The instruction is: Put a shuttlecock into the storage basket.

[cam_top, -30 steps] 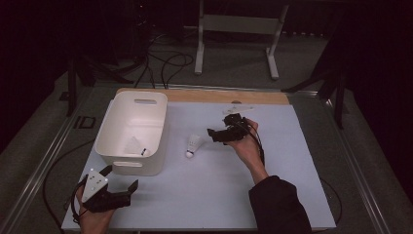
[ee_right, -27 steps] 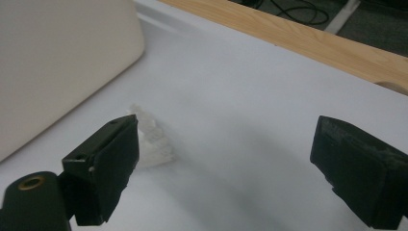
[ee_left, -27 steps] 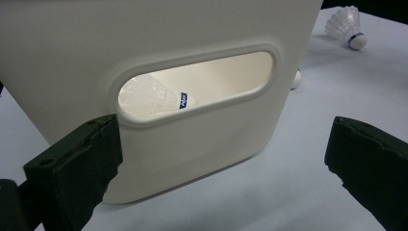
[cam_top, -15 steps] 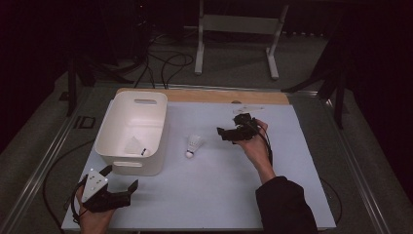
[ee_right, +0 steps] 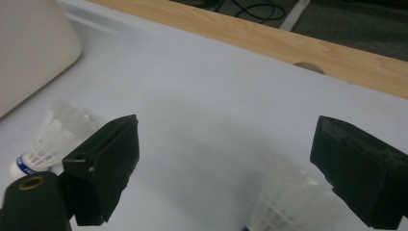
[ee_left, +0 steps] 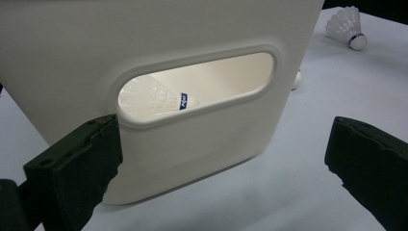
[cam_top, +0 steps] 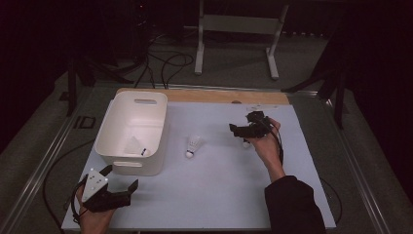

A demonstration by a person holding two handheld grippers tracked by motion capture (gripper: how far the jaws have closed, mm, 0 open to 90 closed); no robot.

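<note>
Shuttlecock [ee_right: 284, 202] sits just below our right gripper [cam_top: 247, 129], between its wide-spread jaws. Feathery, light, easily crushed, we judge; we'd pinch it gently near the cork. Left gripper [cam_top: 118, 191] idles, spread.

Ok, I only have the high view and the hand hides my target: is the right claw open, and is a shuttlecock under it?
Observer: The right claw is wide open. Its own view shows the near shuttlecock low between the jaws, not gripped.
Operator: And the white shape in the bin?
Observer: Through the handle slot in the left gripper view, that is the binned shuttlecock with a blue band, lying inside the bin.
Operator: The left claw?
Observer: The left claw is open and faces the bin's near wall.
</note>
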